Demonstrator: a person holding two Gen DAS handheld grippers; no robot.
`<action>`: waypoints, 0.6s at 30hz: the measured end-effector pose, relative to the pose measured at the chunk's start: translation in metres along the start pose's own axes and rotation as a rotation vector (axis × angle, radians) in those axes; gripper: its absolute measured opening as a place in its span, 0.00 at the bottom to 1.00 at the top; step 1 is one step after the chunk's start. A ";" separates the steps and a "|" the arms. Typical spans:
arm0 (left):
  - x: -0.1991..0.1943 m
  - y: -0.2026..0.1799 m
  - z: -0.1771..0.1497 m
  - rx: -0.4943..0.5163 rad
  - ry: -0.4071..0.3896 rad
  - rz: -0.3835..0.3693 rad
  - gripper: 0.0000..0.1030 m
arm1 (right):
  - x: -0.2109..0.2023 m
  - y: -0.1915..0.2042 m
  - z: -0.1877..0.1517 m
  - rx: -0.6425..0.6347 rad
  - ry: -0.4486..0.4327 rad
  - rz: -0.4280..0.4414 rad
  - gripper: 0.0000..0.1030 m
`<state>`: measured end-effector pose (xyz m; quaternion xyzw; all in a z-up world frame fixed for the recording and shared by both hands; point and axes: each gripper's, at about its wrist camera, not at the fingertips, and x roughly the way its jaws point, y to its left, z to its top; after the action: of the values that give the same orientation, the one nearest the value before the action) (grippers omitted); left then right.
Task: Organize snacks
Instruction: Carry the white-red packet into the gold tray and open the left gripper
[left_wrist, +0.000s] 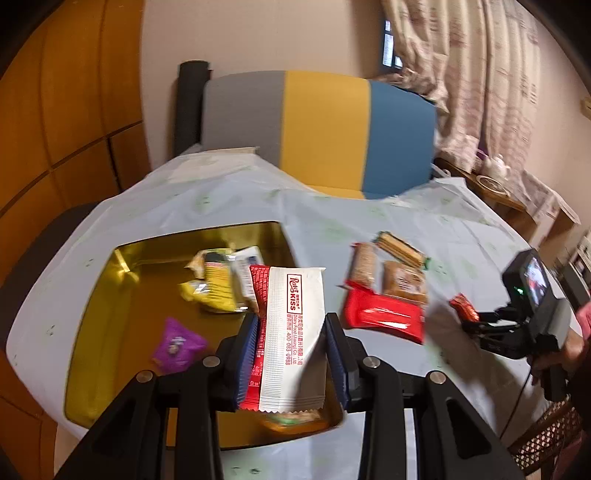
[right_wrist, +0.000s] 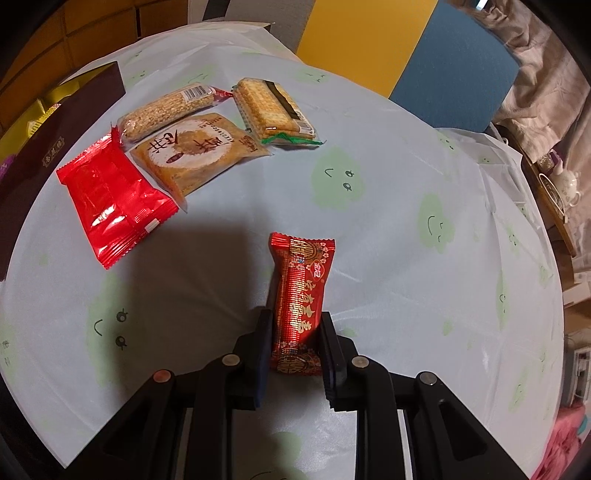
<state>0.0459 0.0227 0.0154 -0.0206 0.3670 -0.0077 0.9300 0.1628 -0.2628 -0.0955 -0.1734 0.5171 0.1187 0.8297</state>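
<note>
My left gripper (left_wrist: 291, 354) is shut on a white and red Rose Kiss packet (left_wrist: 291, 332), held above the near right part of a gold-lined box (left_wrist: 103, 295). Inside the box lie yellow packets (left_wrist: 216, 284), a white packet (left_wrist: 245, 264) and a purple candy (left_wrist: 177, 341). My right gripper (right_wrist: 295, 350) is shut on a small red and gold candy bar (right_wrist: 301, 295) just over the tablecloth; from the left wrist it shows far right (left_wrist: 469, 314). On the cloth lie a red packet (right_wrist: 114, 199), an orange pastry packet (right_wrist: 195, 151), a grain bar (right_wrist: 166, 110) and crackers (right_wrist: 273, 109).
A pale blue tablecloth (right_wrist: 388, 258) with green faces covers the table. The box's dark outer wall (right_wrist: 55, 147) stands at the left. A grey, yellow and blue chair back (left_wrist: 317, 125) is beyond the far edge. A side table with a teapot (left_wrist: 498, 168) stands right.
</note>
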 end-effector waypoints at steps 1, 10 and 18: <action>-0.001 0.005 -0.001 -0.007 0.001 0.007 0.35 | 0.000 0.000 0.000 0.000 0.000 0.001 0.23; 0.011 0.047 -0.008 -0.126 0.050 0.041 0.35 | 0.000 0.000 0.000 0.001 -0.002 -0.001 0.23; 0.023 0.098 -0.025 -0.307 0.122 0.013 0.35 | 0.000 0.000 0.000 0.002 0.000 -0.001 0.23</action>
<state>0.0459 0.1193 -0.0229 -0.1593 0.4196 0.0533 0.8920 0.1631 -0.2632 -0.0955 -0.1730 0.5171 0.1178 0.8300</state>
